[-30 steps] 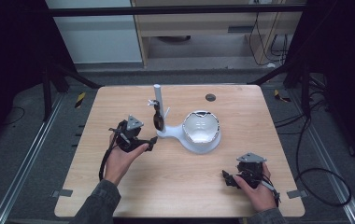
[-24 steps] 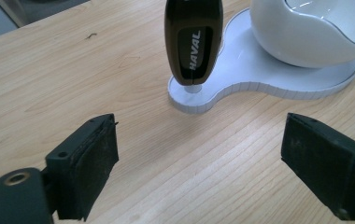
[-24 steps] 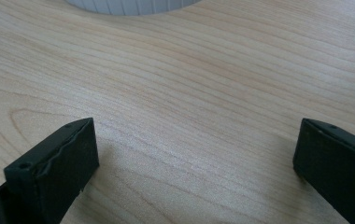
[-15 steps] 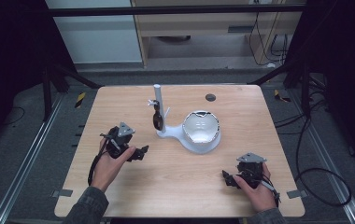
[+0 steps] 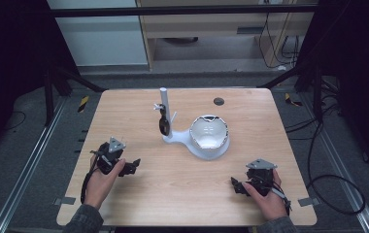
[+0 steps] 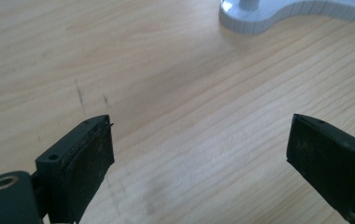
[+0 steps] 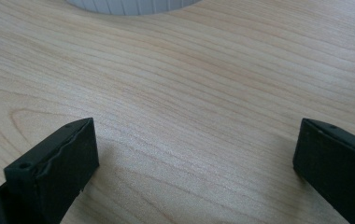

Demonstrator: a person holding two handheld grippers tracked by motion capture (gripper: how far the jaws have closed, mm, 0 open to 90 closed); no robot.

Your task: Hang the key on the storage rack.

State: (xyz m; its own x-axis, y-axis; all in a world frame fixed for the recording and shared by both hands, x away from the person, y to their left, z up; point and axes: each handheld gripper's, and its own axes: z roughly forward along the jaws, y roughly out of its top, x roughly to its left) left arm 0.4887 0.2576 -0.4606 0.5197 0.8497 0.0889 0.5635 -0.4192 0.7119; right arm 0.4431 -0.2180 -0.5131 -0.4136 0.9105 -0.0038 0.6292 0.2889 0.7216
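Judging by the layout, the job looked done or nearly done. Largest first:

- Wooden table [image 5: 139, 199]: the near half was bare apart from the two hands.
- White stand [image 5: 185, 141]: it sat at table centre, slightly far. Its upright post [image 5: 163, 99] was at the left end and its shiny bowl [image 5: 209, 132] at the right end. The base edge also showed at the top of the left gripper view [image 6: 259, 21] and the right gripper view [image 7: 129, 5].
- Left gripper [image 5: 133, 166]: it sat near-left on the table, well apart from the stand. Its jaws stood wide with bare wood between them [image 6: 199, 154]. They had just been opening, then eased in a touch.
- Right gripper [image 5: 236, 187]: it sat near-right and low over the table, also well apart from the stand. Its jaws were spread wide and held nothing [image 7: 196, 158].
- Small dark item [image 5: 163, 124]: it hung against the post, at about mid-height, from what looked like a side peg. It was clear of the table and no gripper touched it. It was too small for me to identify.
- Dark round spot [image 5: 218, 101]: it lay far-right of the stand and neither gripper was near it.

My read: the hang-on-stand step was complete, since the item was up and both grippers were empty and parked near. I saw nothing loose left on the table to pick up. The only open point was whether the item sat securely on its peg, and I couldn't confirm that at this resolution.
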